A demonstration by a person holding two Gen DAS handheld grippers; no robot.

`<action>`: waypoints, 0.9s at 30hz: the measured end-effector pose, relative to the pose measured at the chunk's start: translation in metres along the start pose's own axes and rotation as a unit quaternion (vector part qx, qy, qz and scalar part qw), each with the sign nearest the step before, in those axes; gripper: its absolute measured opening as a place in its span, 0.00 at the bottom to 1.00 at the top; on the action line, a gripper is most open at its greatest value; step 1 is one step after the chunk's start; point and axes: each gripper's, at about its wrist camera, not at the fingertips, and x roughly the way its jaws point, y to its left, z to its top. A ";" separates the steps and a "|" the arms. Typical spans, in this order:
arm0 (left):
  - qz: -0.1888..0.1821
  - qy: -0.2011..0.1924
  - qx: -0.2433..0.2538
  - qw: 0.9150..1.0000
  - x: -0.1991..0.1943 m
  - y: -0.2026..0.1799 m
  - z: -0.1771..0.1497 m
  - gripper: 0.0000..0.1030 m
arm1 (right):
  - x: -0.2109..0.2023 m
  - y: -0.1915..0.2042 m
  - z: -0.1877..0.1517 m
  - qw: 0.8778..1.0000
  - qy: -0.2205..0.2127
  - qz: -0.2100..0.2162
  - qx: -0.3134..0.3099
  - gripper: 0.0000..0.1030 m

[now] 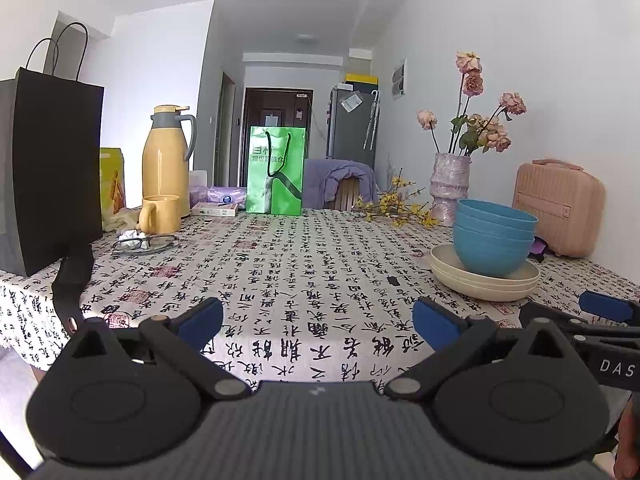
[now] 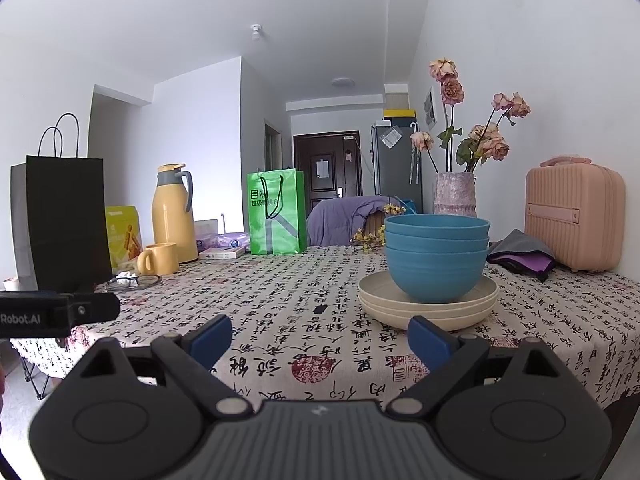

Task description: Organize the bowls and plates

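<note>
Tablecloth (image 2: 280,320) ahead is carrying nested blue bowls (image 2: 436,256) on stacked cream plates (image 2: 424,308); your left gripper (image 1: 318,320) and right gripper (image 2: 320,338) are gaping wide, holding nothing.

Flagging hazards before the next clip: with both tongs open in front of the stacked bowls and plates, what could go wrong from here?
1. The blue bowls sit nested on the cream plates; gripping only the top rim may drag the others along or tip them.
2. The vase of dried flowers stands just behind the stack; a push could topple it.
3. The right tongs and left tongs are close and may collide.

Bowls (image 2: 436,264) nest on stacked plates (image 2: 428,308), vase (image 2: 455,194) behind.
</note>
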 end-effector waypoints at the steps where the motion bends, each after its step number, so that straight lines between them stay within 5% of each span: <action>1: 0.000 0.000 0.000 1.000 0.000 0.000 0.000 1.00 | 0.000 0.000 0.000 1.000 -0.001 0.000 0.000 0.92; 27: 0.004 -0.001 -0.006 1.000 -0.001 0.002 0.003 1.00 | 0.000 0.000 0.000 1.000 0.000 0.003 -0.002 0.92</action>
